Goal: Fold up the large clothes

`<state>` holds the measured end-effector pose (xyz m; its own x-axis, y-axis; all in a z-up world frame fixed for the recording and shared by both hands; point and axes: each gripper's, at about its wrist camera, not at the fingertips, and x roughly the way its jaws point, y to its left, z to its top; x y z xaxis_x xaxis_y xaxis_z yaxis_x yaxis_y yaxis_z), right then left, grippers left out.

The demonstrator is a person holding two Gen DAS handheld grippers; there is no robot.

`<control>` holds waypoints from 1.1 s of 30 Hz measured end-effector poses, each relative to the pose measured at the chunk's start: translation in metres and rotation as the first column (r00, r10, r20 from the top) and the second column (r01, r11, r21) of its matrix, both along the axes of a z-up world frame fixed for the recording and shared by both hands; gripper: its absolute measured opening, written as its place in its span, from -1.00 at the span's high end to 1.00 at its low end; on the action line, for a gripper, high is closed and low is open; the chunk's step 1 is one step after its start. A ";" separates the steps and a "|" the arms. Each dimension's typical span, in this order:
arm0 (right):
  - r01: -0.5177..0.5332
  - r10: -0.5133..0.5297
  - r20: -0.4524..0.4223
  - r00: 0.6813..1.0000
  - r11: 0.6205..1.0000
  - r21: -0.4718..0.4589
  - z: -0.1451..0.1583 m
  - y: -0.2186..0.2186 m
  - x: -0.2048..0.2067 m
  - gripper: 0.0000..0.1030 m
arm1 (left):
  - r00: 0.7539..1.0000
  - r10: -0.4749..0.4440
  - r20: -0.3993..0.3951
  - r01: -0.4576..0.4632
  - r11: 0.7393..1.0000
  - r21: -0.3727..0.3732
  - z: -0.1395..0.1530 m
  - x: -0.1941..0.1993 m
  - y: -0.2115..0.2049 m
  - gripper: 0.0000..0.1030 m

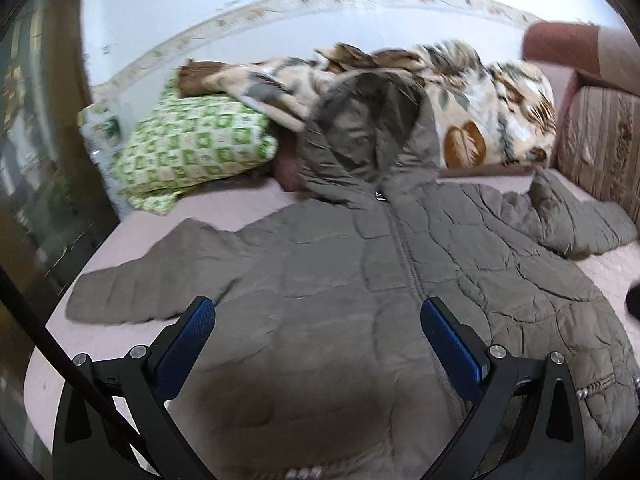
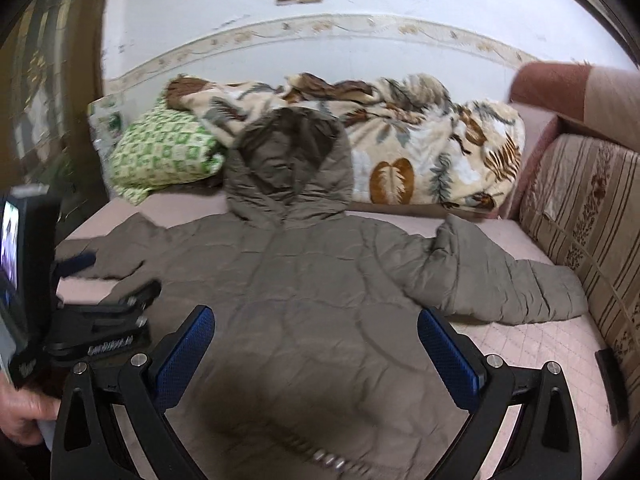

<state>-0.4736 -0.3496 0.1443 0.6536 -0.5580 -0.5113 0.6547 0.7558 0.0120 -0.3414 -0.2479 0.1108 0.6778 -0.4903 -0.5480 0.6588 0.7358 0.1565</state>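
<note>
I can make out white lettering on the side of my left gripper in the right wrist view, too blurred to read. That view alone shows the hand holding it, its small lit screen, and the jacket's right sleeve whole. The left wrist view alone shows the zip clearly. My left gripper and right gripper both stand wide apart, holding nothing, above the jacket's lower front. It lies flat ahead on the pink bed, hood farthest, against the leaf-patterned blanket.
</note>
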 end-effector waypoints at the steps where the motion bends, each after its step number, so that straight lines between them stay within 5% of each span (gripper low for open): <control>1: -0.006 0.006 -0.009 1.000 1.000 -0.016 -0.001 0.014 0.000 -0.99 | 0.999 0.038 -0.012 -0.039 0.999 -0.034 0.005 -0.003 0.016 -0.99; 9: -0.062 0.061 -0.031 0.998 0.998 -0.029 -0.012 0.086 -0.007 -1.00 | 0.991 0.118 -0.061 -0.123 0.988 -0.097 0.002 -0.052 0.101 -0.99; 20: -0.085 0.085 -0.006 0.996 0.995 -0.050 -0.003 0.126 -0.029 -0.99 | 0.994 0.101 -0.052 -0.106 0.989 -0.104 0.015 -0.074 0.121 -0.99; 29: -0.063 0.042 0.137 0.990 0.987 0.151 0.003 0.050 -0.077 -0.99 | 1.000 0.004 0.030 0.000 0.993 -0.119 0.039 -0.051 0.058 -0.99; 33: 0.012 -0.066 0.204 0.977 0.968 0.252 0.006 -0.008 -0.111 -0.99 | 0.999 -0.032 0.043 0.037 0.993 -0.114 0.021 -0.024 0.014 -0.99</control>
<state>-0.5849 -0.3580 0.1507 0.7408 -0.4583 -0.4910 0.6463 0.6854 0.3354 -0.3652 -0.2342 0.1319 0.6801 -0.5718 -0.4587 0.6791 0.7272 0.1004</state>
